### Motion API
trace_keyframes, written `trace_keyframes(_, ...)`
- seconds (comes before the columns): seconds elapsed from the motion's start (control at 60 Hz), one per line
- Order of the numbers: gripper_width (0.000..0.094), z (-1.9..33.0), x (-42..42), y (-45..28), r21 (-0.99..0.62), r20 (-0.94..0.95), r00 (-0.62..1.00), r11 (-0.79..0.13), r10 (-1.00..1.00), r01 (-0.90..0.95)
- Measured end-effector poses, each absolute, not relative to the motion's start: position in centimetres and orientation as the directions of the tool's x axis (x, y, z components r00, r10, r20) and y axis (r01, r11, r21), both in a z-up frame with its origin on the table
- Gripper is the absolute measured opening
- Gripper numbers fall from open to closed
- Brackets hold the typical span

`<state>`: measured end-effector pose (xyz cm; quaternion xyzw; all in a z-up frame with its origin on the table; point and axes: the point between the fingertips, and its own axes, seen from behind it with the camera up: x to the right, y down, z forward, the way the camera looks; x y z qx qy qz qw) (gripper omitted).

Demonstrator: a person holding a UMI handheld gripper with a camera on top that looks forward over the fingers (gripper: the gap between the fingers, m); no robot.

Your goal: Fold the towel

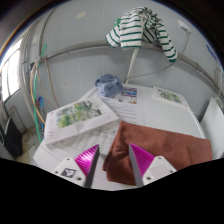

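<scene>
Here, tongs [118, 163] open, brown towel [165, 145] between, print unreadable

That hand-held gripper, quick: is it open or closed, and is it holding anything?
Hand-held gripper: open, holding nothing; the edge of the brown towel lies between and just ahead of its fingers.

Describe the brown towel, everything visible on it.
The brown towel is reddish-brown, soft-looking cloth, lying flat on the table, apparently folded or doubled, with a straight far edge. It lies just ahead of the gripper and extends to the right of it. Its near edge runs down between the open fingers, whose pink pads flank it; whether they touch it is unclear. A paper sheet lies to its left.
</scene>
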<state>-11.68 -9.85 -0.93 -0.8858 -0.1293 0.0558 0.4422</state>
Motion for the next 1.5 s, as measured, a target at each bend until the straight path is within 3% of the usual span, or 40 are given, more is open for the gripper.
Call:
trace_keyframes(0.1, 0.0085, -0.8, -9.4, -8.4, -0.825, 0.083, 0.967, -0.529, 0.241, 0.202)
trace_keyframes(0.3, 0.0011, -0.5, -9.8, -8.5, -0.824, -0.038, 0.957, -0.551, 0.289, 0.133)
trace_keyframes(0.517, 0.0011, 8.6, -1.6, -8.6, -0.896, -0.069, 0.967, -0.442, 0.245, 0.048)
trace_keyframes(0.633, 0.0021, 10.8, 6.4, -9.3, -0.904, -0.063, 0.989, -0.428, 0.137, 0.001)
trace_keyframes(0.733, 0.0028, 9.1, 13.5, -9.6, -0.891, -0.005, 1.000, -0.455, 0.014, 0.002)
trace_keyframes(0.933, 0.0034, 0.9, 19.4, -10.6, -0.801, 0.027, 0.997, -0.598, -0.067, -0.018)
trace_keyframes(1.017, 0.0037, 1.2, 19.7, -10.8, -0.808, 0.016, 0.998, -0.588, -0.068, -0.027)
trace_keyframes(1.05, 0.0068, 1.4, 19.9, -11.2, -0.802, 0.018, 0.997, -0.596, -0.076, -0.031)
trace_keyframes(1.117, 0.0271, 2.7, 20.3, -11.7, -0.806, 0.022, 0.994, -0.590, -0.110, -0.047)
trace_keyframes(1.233, 0.0848, 6.0, 22.8, -14.3, -0.826, 0.158, 0.972, -0.563, -0.175, 0.033)
trace_keyframes(1.267, 0.0811, 7.0, 23.0, -15.4, -0.831, 0.187, 0.964, -0.554, -0.190, 0.052)
trace_keyframes(1.5, 0.0845, 11.4, 19.0, -25.2, -0.869, 0.072, 0.964, -0.491, -0.257, -0.066)
